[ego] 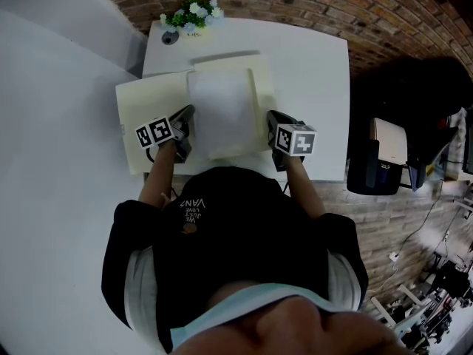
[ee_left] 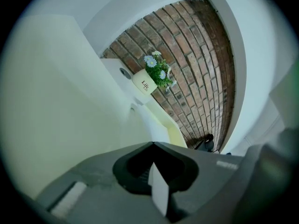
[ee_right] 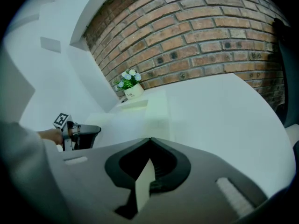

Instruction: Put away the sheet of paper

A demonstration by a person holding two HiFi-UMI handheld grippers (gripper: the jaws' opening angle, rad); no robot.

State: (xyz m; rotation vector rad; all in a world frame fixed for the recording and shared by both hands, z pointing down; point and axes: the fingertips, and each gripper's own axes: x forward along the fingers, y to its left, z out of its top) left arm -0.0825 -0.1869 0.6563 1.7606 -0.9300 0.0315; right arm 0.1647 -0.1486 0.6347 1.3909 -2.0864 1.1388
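The white sheet of paper (ego: 222, 113) is held over an open cream folder (ego: 151, 95) on the white table (ego: 310, 72). My left gripper (ego: 186, 120) is shut on the sheet's left edge. My right gripper (ego: 270, 124) is shut on its right edge. In the left gripper view the jaws (ee_left: 153, 144) meet with a sliver of the paper (ee_left: 159, 190) pinched between them, above the folder's pale leaf (ee_left: 60, 101). The right gripper view shows its jaws (ee_right: 150, 139) shut on the paper's edge (ee_right: 145, 185); the left gripper (ee_right: 77, 134) appears across the sheet.
A small white pot of flowers (ego: 191, 13) and a little round object (ego: 170, 39) stand at the table's far edge by the brick wall. To the right of the table sits dark equipment with a white box (ego: 388, 150). The person's torso crowds the table's near edge.
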